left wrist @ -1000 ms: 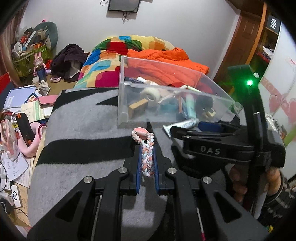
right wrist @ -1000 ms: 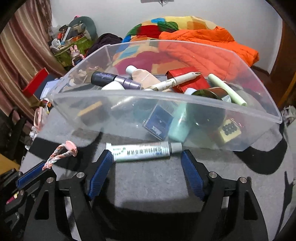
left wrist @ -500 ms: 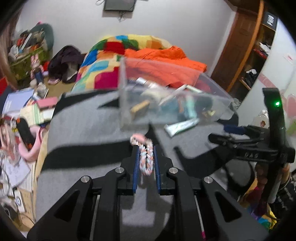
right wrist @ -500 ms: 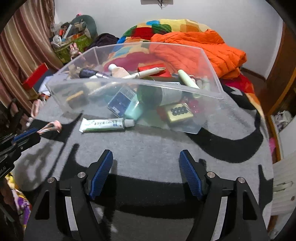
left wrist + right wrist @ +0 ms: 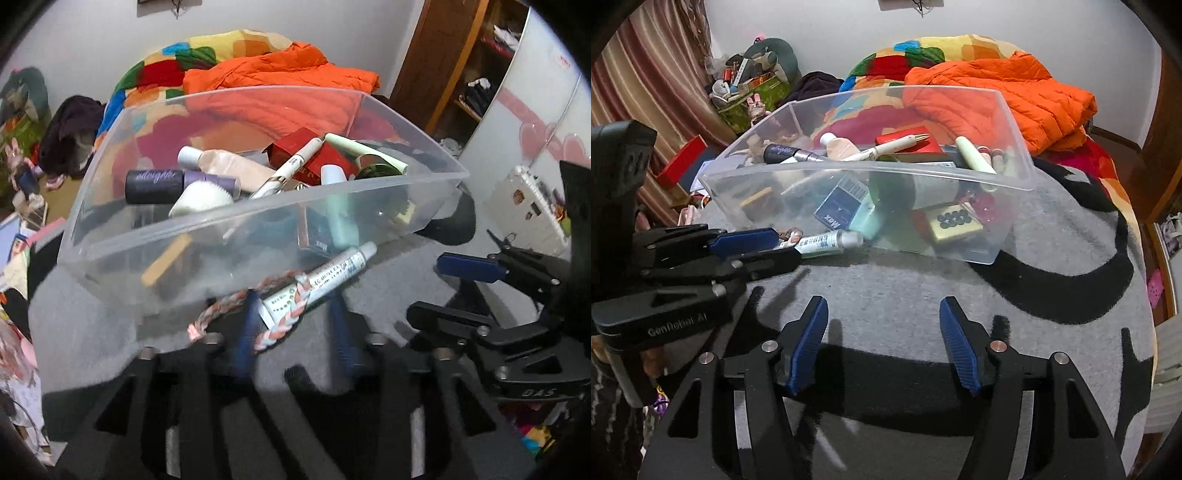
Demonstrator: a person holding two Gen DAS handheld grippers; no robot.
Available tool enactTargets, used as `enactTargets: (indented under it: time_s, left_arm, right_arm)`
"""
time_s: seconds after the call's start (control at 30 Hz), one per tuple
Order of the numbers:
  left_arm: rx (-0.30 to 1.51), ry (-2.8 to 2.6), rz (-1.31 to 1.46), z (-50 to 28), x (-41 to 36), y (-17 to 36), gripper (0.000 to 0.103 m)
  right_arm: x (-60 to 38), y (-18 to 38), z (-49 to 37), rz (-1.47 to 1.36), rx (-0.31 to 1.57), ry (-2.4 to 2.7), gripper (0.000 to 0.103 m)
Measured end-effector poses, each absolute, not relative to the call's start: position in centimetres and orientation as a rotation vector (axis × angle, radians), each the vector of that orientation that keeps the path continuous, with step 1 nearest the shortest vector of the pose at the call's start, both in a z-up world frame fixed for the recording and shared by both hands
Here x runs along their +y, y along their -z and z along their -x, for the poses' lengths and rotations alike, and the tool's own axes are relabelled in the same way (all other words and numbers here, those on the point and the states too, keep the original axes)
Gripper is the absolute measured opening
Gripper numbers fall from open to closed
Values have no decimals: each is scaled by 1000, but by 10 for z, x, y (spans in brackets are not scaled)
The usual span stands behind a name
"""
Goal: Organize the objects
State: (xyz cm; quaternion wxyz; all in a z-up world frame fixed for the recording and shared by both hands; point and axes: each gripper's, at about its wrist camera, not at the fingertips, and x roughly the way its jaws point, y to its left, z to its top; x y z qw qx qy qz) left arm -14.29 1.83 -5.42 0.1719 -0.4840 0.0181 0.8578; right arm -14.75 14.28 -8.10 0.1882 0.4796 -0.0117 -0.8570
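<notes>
Presently, item under handling: braided cord [image 5: 280, 321], pink, white and blue, draped loose across the left gripper [image 5: 291, 321] and over the white tube [image 5: 317, 280], both lying just outside the near wall of the clear bin [image 5: 258, 218] on the grey blanket [image 5: 923, 280].

Hazards:
- Left jaws are opening with the cord between them, no longer pinched. It is short of the rim, so it would likely settle on the blanket rather than in the bin.
- The cord may snag on a blue pad as the jaws part, then drag the tube along; motion blur makes the contact uncertain.
- The bin wall stands close ahead of the left fingertips; a push forward could shove it.
- The right gripper [image 5: 882, 339] is close alongside; the two could collide over the tube.

Pose:
- Left gripper: pitched steeply down, nose at the bin's near wall.
- Right gripper: pitched down likewise, held back over bare blanket, jaws closing on nothing, pads well apart.
</notes>
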Motion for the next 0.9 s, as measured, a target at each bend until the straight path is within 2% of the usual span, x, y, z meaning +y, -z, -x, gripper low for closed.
enactTargets:
  time_s: [0.23,0.33,0.57,0.8,0.9]
  left_arm:
    - [93,-2379,1386,139,33,61,51]
    - [62,-2309,1371,127,38,57,45]
    - [37,-2202,1324,94,51,46,43]
    - [33,-2266,1345,72,31,50,43]
    - [-6,-2310,1357,63,14,48,43]
  right_arm:
    - [158,82,152,-1345,-98,2407,59]
    - [164,81,153,-1345,-119,2407,59]
    - [155,81,152,-1347,-75,2352,62]
    - [136,84,160,-1370,-114,2363,65]
    - [119,89,166,-1388,-28,2423,65]
